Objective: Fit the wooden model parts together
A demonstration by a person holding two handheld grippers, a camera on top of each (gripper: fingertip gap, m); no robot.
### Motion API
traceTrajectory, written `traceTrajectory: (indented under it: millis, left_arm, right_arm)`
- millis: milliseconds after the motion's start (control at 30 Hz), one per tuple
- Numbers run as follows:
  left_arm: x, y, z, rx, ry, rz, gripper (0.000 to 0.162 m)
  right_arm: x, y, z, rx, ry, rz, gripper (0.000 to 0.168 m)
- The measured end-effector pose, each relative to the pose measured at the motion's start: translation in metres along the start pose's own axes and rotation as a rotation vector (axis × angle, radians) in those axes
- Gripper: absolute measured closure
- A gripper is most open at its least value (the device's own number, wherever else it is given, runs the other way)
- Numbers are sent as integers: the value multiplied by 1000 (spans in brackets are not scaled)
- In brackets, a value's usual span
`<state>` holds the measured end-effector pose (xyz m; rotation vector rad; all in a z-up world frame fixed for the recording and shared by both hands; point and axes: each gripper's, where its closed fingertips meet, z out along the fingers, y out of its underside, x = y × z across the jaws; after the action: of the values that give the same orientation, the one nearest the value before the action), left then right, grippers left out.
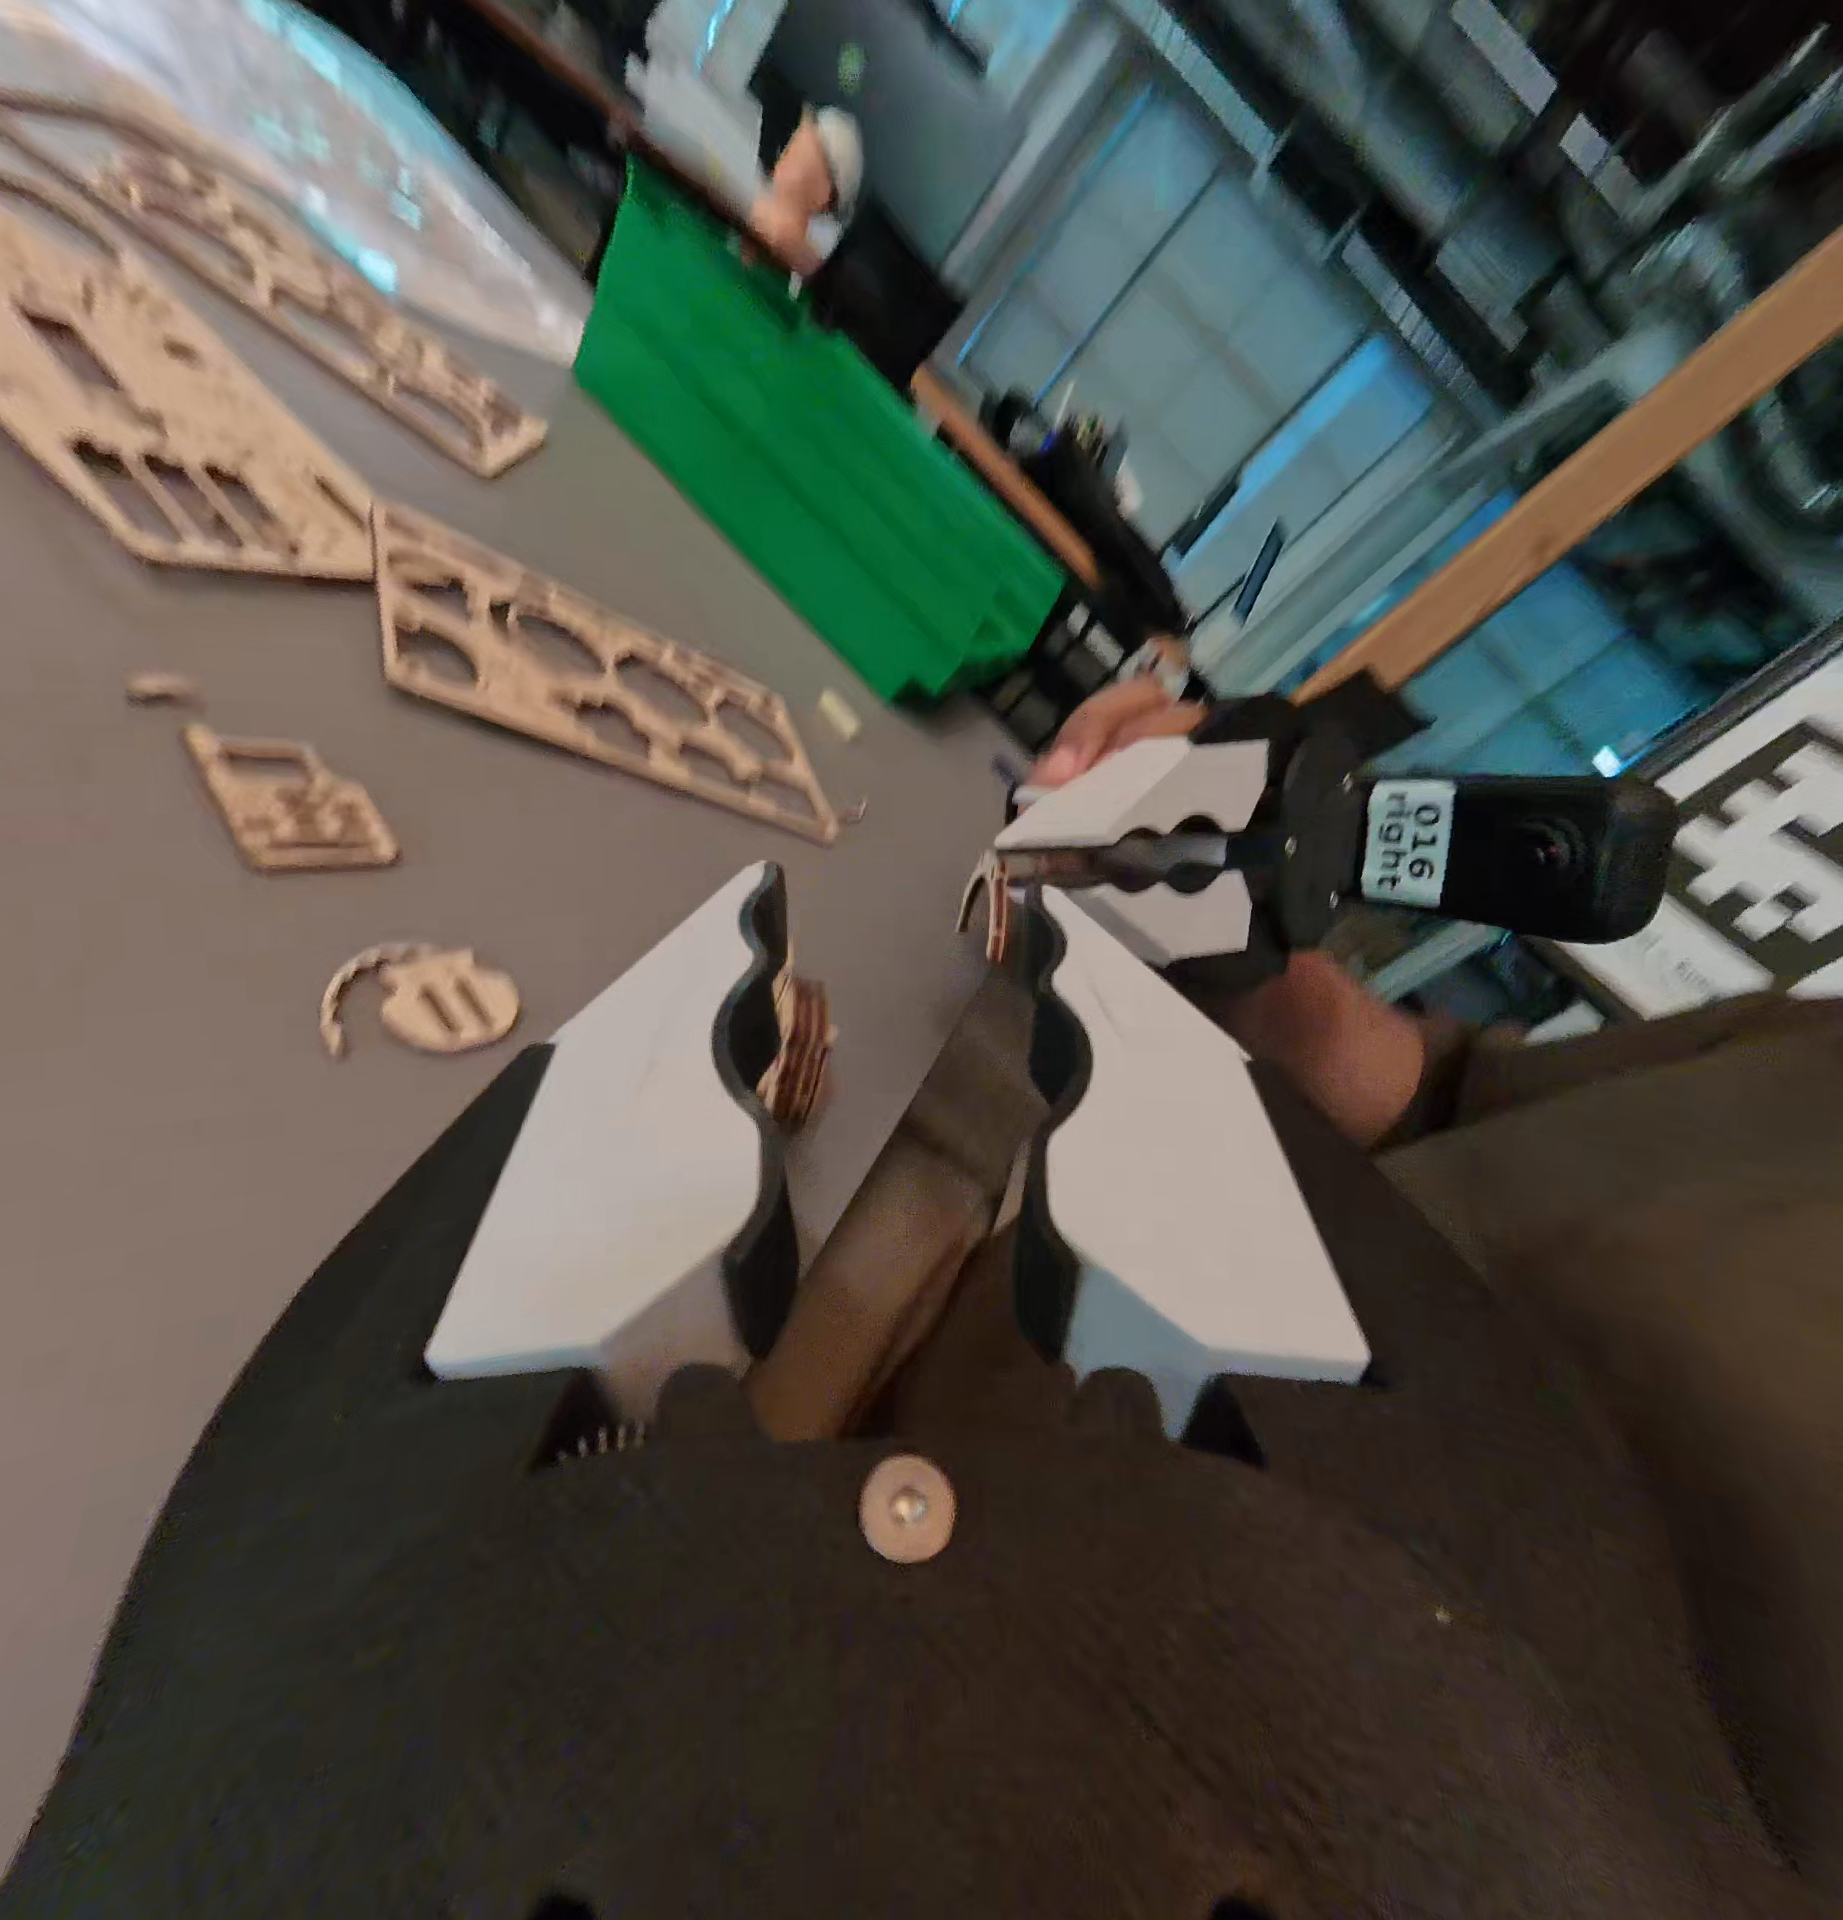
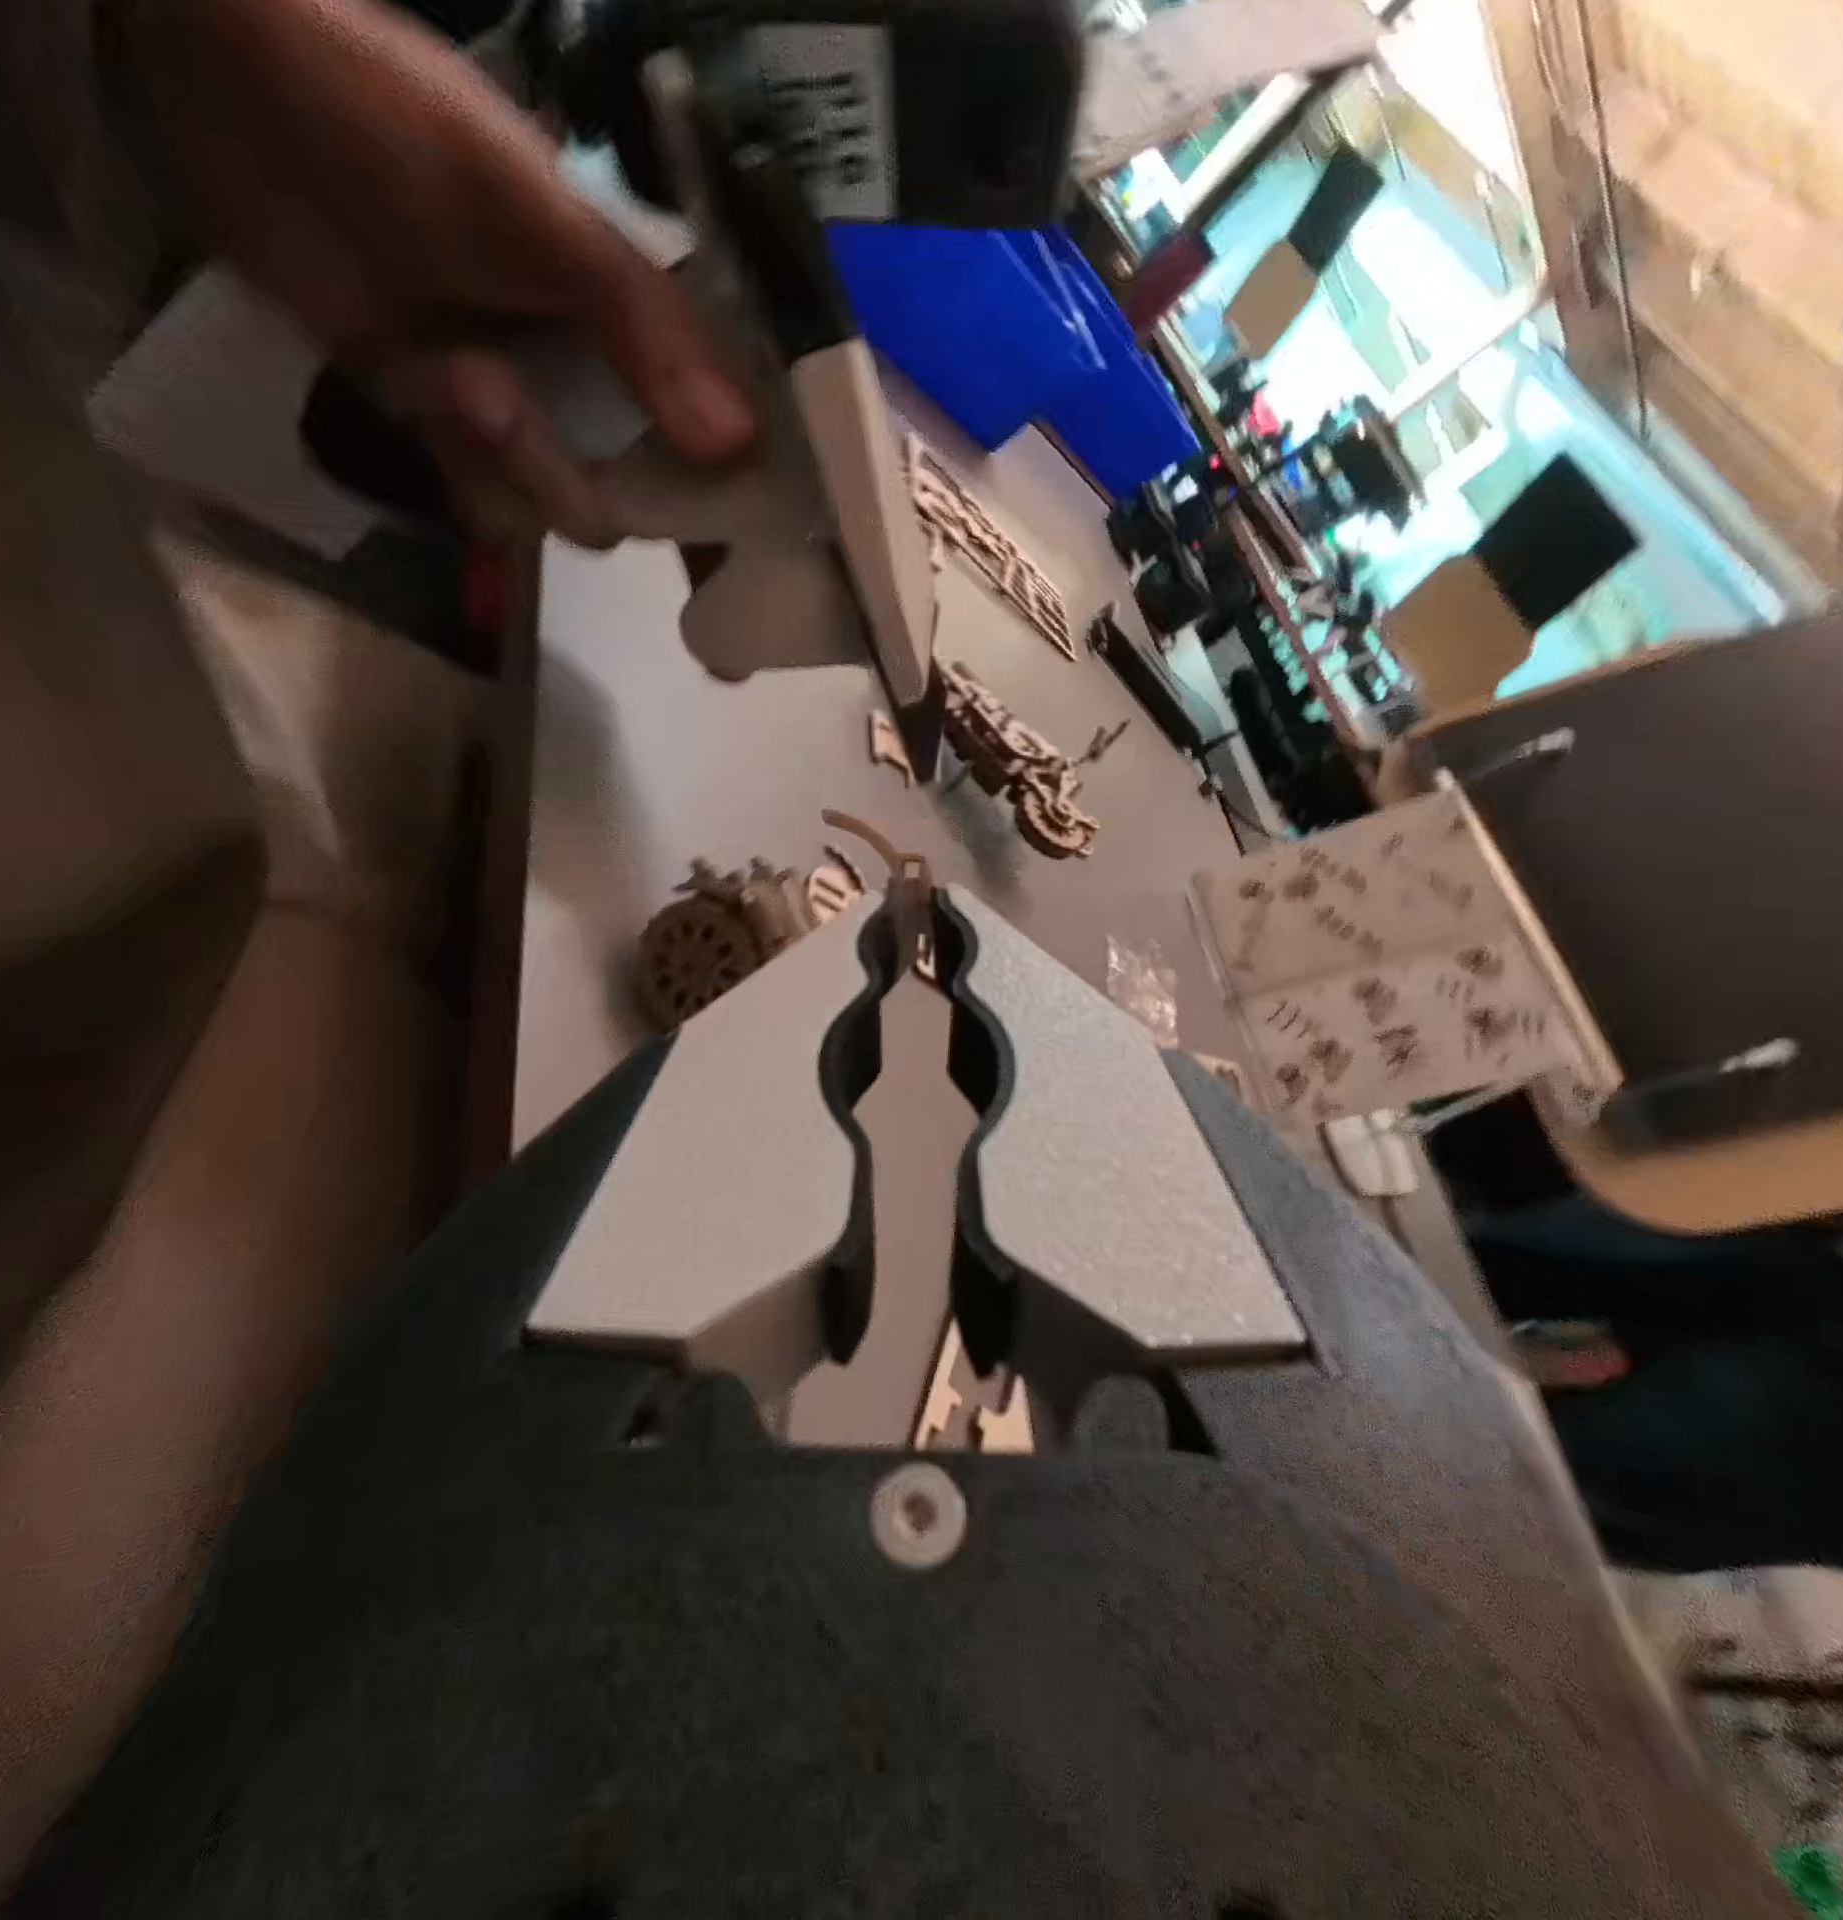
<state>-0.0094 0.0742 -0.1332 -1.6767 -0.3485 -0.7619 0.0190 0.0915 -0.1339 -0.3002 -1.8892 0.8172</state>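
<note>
My left gripper (image 1: 896, 904) is open, with nothing between its pads. A wooden wheel assembly (image 1: 797, 1039) lies on the grey table (image 1: 543, 935) just past its left finger; it also shows in the right wrist view (image 2: 693, 961). My right gripper (image 2: 912, 904) is shut on a small curved wooden part (image 2: 875, 836). In the left wrist view the right gripper (image 1: 1010, 852) holds this part (image 1: 984, 899) just beyond my left gripper's right fingertip. The open left gripper (image 2: 823, 696) shows above the table in the right wrist view. A wooden motorcycle model (image 2: 1010, 769) stands beyond it.
Punched-out wooden sheets (image 1: 584, 675) and a slotted disc (image 1: 449, 1003) lie on the table at left. A green bin (image 1: 792, 436) stands at the far edge, a blue bin (image 2: 1000, 332) at the back. An instruction sheet (image 2: 1395, 956) lies at right. A person stands behind. The gap from one gripper's tips to the other's is roughly 4 cm. The wooden motorcycle model (image 2: 1010, 769) is closer to my left gripper, around 15 cm from its tips; the right tips are 20 cm off.
</note>
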Motion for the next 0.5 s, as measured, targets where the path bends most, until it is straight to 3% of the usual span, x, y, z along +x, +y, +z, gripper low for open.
traceTrajectory:
  millis: [100, 200, 500]
  left_arm:
    - [-4, 29, -5, -128, -29, 33, 119]
    - [-5, 47, -1, -231, -43, 52, 114]
    - [-21, 52, 9, -281, -87, 92, 117]
  right_arm:
    - [-23, 6, 4, -3, -31, -214, 165]
    - [-36, 1, 11, 26, -80, -304, 166]
    - [-36, 16, 21, 41, -191, -395, 165]
